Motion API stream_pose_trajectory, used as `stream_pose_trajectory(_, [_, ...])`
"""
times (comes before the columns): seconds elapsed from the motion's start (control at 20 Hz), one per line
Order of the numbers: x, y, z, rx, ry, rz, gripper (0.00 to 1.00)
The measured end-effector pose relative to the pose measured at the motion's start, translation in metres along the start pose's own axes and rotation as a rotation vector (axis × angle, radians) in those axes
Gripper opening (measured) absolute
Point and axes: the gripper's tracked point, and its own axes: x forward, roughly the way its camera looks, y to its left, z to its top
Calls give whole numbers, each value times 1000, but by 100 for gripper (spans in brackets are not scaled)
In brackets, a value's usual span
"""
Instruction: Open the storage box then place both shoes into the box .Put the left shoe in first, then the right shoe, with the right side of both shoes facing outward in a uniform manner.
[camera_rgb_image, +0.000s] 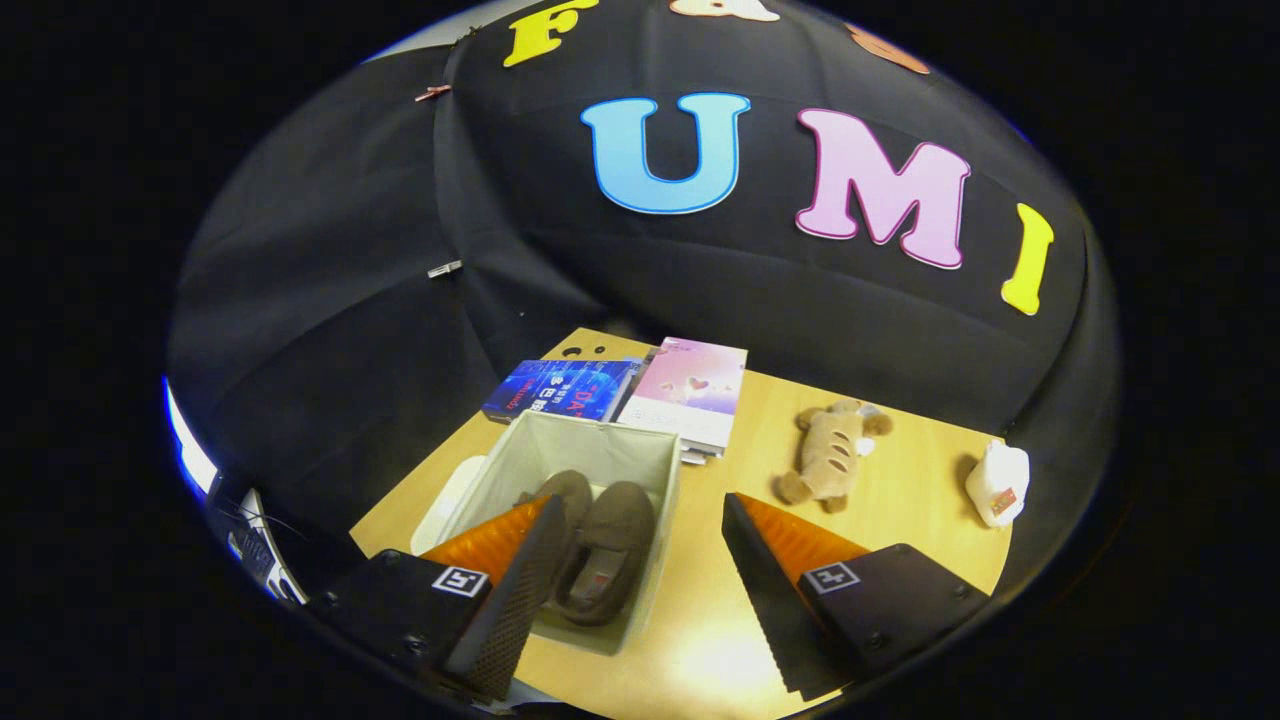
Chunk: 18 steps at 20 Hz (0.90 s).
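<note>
Both shoes lie inside the storage box (560, 470), side by side: the nearer shoe (612, 550) is in plain sight, its partner (565, 490) at about ten o'clock from it, partly hidden behind the left finger. Their toes point away from the gripper toward the box's far wall. The box is open, and a pale flat piece that may be its lid (448, 505) lies against its side at nine o'clock.

The gripper (640, 580) is released, its fingers spread wide and gripping nothing. The left finger crosses in front of the box; the right one hangs over the bare wooden table (900, 520), at three o'clock from the box.

By my reading the placing step is done, or nearly so. What remains is to check that both shoes face the same way, which I cannot settle from here, and to draw the gripper clear without catching the box's soft wall.

Beyond the box at twelve o'clock lie a blue book (560, 390) and a pink book (690, 390). Toward two o'clock are a plush toy (830, 450) and, farther out, a small white bottle (998, 482).
</note>
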Motion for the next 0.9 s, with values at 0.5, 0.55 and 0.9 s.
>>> stream_pose_trajectory(0.5, [-53,-119,-19,43,-91,-163,98])
stream_pose_trajectory(0.55, [-59,-131,-19,40,-106,-182,98])
stream_pose_trajectory(0.9, [-103,-182,-7,10,-249,-269,98])
